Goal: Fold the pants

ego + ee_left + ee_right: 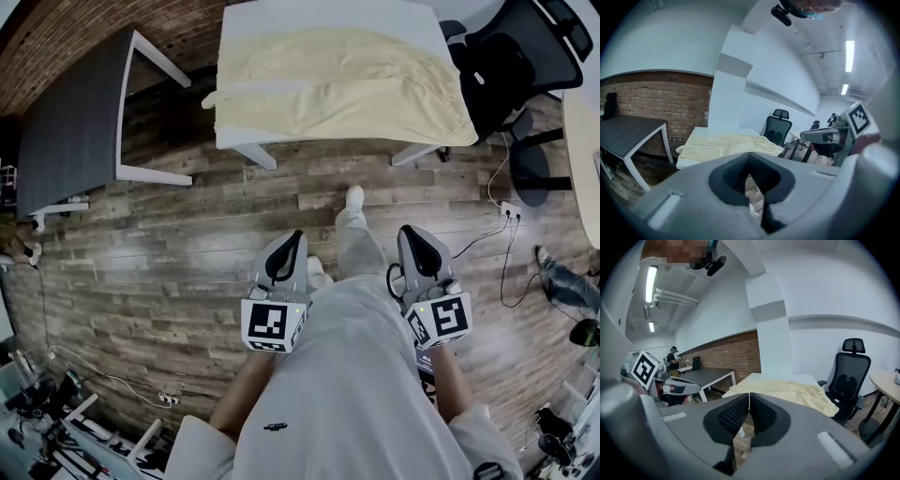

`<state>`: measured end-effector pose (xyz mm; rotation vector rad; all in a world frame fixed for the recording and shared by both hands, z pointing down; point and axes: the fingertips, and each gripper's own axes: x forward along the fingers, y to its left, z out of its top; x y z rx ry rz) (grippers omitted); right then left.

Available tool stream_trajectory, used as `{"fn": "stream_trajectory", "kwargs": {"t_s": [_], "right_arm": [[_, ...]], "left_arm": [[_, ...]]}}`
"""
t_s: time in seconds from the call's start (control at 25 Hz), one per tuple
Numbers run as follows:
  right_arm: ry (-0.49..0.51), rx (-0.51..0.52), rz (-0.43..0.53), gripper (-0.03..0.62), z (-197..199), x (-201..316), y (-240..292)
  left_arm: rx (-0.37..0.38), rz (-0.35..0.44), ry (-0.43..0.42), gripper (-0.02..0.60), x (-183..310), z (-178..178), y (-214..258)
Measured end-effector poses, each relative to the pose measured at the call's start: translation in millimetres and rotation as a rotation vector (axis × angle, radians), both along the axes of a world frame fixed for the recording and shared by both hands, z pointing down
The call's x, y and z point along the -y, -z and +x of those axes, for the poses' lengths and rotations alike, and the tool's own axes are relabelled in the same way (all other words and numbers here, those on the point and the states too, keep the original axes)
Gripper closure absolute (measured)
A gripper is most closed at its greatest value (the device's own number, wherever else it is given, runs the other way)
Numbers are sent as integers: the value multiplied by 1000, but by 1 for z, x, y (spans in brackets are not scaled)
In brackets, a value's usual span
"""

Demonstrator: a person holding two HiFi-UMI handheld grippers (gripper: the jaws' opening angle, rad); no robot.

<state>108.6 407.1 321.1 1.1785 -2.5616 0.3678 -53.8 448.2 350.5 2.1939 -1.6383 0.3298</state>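
Pale yellow pants lie spread flat on a white table ahead of me, also seen as pants in the left gripper view and as pants in the right gripper view. My left gripper is held out over the wooden floor, well short of the table, its jaws shut and empty. My right gripper is level with it on the other side of my legs, shut too, holding nothing.
A dark grey table with white legs stands at the left before a brick wall. A black office chair sits right of the white table. Cables and a power strip lie on the floor at right.
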Motion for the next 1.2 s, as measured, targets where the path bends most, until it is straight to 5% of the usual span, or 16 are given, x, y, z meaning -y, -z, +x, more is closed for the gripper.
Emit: {"fn": "stream_trajectory", "kwargs": {"t_s": [0.44, 0.76, 0.92, 1.2], "right_arm": [[-5, -55, 40, 546, 62, 171, -12], [85, -93, 53, 523, 82, 257, -34], [110, -138, 34, 497, 92, 277, -53], [95, -245, -16, 478, 120, 297, -87]], "left_arm": [[103, -54, -21, 581, 156, 19, -10], [206, -101, -47, 580, 235, 31, -35], [160, -185, 26, 568, 246, 13, -69], [-104, -335, 298, 497, 244, -41, -122]]}}
